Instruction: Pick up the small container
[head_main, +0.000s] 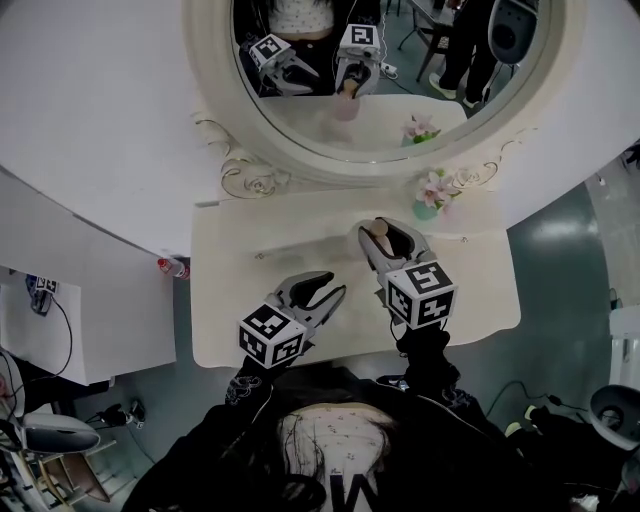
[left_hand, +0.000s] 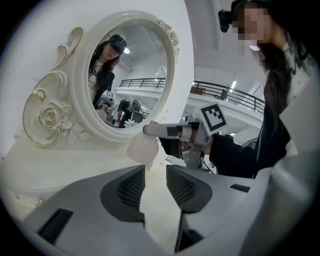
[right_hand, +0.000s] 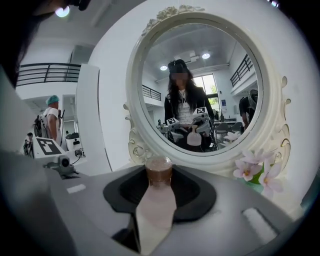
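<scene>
Grip first: my right gripper (right_hand: 159, 176) is closed on the small container (right_hand: 156, 207), which sits between its jaws near their tips, brown cap above them and pale body hanging below. The left gripper (left_hand: 155, 175), off to the right one's left, has its jaws a narrow way apart with nothing between them. I judge the lift is the step in hand; to do it well I would hold the squeeze even on the neck, raise straight up without rolling the wrist, and leave the left gripper clear of the path; I cannot tell whether the base has left the dressing table (head_main: 470, 290). The container stands roughly upright, long axis crossing the jaws from below to above, cap pointing up; ahead of the jaws rises the oval mirror (right_hand: 200, 85), and ahead to the right, pink flowers (right_hand: 252, 170).
</scene>
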